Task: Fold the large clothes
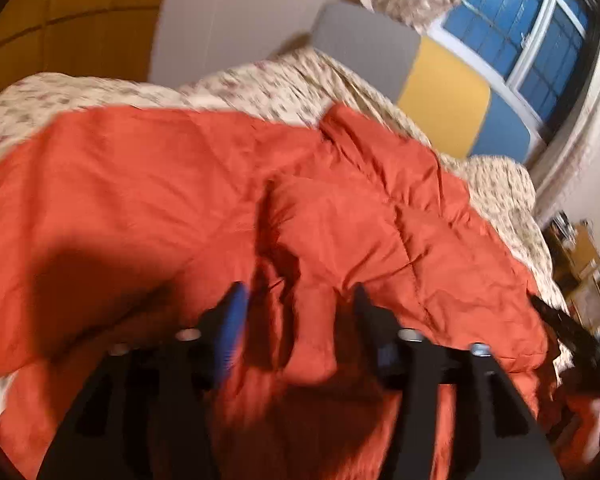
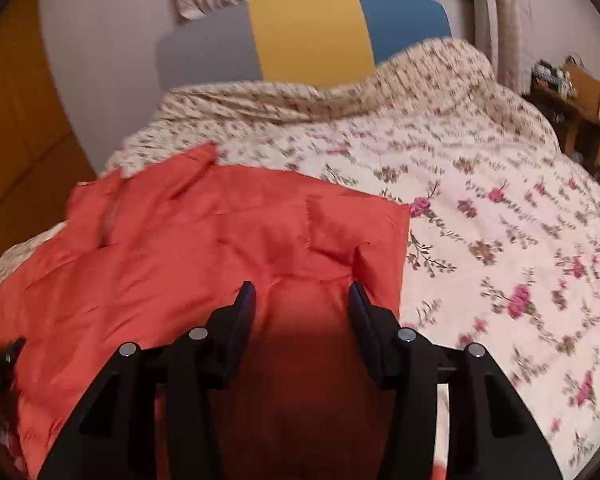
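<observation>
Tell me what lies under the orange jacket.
The orange jacket lies spread on a floral bedspread, which shows around its edges. Whatever sits directly beneath the jacket is covered.

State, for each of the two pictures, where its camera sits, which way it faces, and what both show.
Left wrist: sits behind the left claw, looks down along open fingers over the orange jacket toward the window.
Right wrist: sits behind the right claw, fingers apart, faces the jacket's edge and the floral bedspread.
Shared: jacket, bedspread, and the grey, yellow and blue headboard.
</observation>
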